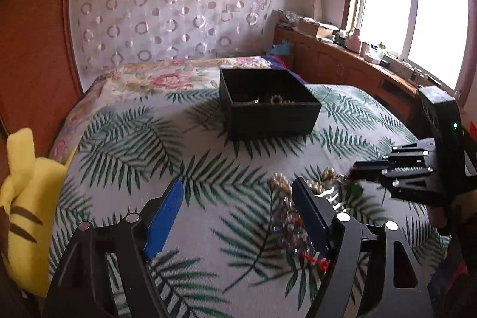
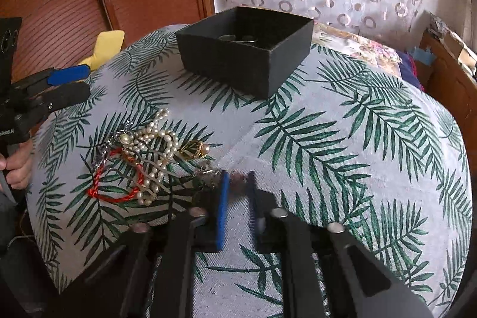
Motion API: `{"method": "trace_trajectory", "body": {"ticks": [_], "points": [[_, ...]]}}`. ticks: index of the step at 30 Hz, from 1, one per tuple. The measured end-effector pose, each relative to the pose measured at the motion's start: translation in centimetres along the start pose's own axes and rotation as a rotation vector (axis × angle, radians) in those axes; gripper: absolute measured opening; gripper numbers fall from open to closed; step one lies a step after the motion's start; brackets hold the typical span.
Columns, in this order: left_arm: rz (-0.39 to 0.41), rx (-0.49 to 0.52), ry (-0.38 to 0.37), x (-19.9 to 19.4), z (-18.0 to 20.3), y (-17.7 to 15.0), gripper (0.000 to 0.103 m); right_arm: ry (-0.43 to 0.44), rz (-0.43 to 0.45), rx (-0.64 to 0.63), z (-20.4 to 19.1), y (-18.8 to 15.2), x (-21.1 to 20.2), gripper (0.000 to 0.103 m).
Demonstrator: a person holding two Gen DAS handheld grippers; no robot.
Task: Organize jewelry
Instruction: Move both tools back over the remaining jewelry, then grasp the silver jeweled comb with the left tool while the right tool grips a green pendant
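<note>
From the left wrist camera, the left gripper [image 1: 238, 198] is hovering over the palm-leaf printed bedspread [image 1: 125, 145] with its jaws standing wide apart and nothing between them; the tangled heap of pearl strands, red cord and gilt pieces [image 1: 298, 198] is lying at about two o'clock from its tips, partly behind the dark right-hand finger [image 1: 310, 213], so much of the heap is hidden here. The open black cardboard box [image 1: 268, 103] is sitting at twelve o'clock, well apart, with a few pearly pieces showing inside. The right gripper [image 1: 357, 169] is coming in from three o'clock, its tips blurred at the heap's far edge. Switching to the right wrist camera: the right gripper [image 2: 238, 184] is showing a narrow gap between its jaws, with a small dark blurred something between the tips — I cannot tell whether it is clamped. The heap [image 2: 143, 157] is lying at ten o'clock, just beside the blue pad [image 2: 222, 213], its long axis running roughly ten to four. The right gripper looks the nearer one. The box [image 2: 247, 49] is standing at twelve o'clock; its contents are mostly hidden by the near wall. The left gripper [image 2: 86, 82] is waiting at nine o'clock.
</note>
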State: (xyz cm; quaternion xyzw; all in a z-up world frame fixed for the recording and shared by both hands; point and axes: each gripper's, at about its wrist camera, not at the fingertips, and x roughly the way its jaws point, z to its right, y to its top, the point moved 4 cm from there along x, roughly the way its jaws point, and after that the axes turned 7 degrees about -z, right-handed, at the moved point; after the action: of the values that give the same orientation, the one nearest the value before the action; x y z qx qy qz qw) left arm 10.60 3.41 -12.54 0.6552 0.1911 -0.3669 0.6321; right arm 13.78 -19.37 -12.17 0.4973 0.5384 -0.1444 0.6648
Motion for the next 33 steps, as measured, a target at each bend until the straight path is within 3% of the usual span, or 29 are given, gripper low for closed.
{"method": "trace_trajectory", "body": {"ticks": [15, 23, 33], "points": [[-0.084, 0.003, -0.055, 1.8, 1.5, -2.1, 0.072, -0.015, 0.113, 0.068, -0.1, -2.7, -4.4, 0.009], [-0.132, -0.014, -0.125, 2.6, 3.0, -2.5, 0.045, 0.000, 0.119, 0.087, -0.9, -4.5, -4.6, 0.009], [-0.178, -0.027, -0.128, 3.6, 3.6, -2.7, 0.041, 0.020, 0.125, 0.086, -1.7, -5.0, -4.3, 0.009]]}}
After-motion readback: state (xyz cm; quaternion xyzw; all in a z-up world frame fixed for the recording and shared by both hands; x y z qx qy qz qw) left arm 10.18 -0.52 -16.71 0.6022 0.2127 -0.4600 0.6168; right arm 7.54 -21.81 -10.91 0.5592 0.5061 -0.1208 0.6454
